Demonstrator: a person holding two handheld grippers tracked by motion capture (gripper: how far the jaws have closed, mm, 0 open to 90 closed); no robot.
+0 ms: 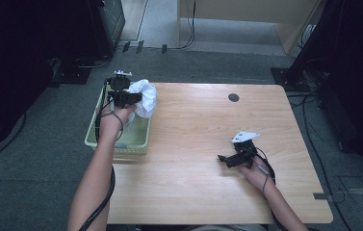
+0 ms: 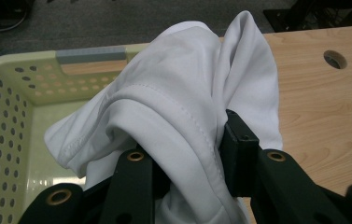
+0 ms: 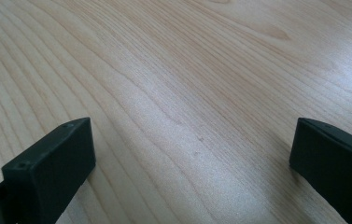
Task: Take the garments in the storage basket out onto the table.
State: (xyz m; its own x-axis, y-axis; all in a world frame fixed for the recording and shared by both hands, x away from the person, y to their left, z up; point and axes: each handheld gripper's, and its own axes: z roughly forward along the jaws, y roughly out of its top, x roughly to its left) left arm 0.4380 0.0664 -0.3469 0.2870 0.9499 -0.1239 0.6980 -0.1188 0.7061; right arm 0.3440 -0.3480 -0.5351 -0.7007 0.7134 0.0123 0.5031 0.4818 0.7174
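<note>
The high view is looking down on the whole bench point(image 1: 208, 144). The left gripper view is sitting close over the basket point(image 2: 5, 116), sharing it; the right gripper view is skimming bare wood.

cloth point(image 2: 183, 88): white | basket point(image 2: 5, 107): pale yellow-green, dotted with holes | table point(image 1: 208, 139): light wood grain

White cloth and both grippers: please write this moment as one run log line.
left gripper: shut on white cloth, above basket | right gripper: open, holds nothing, over table
</note>
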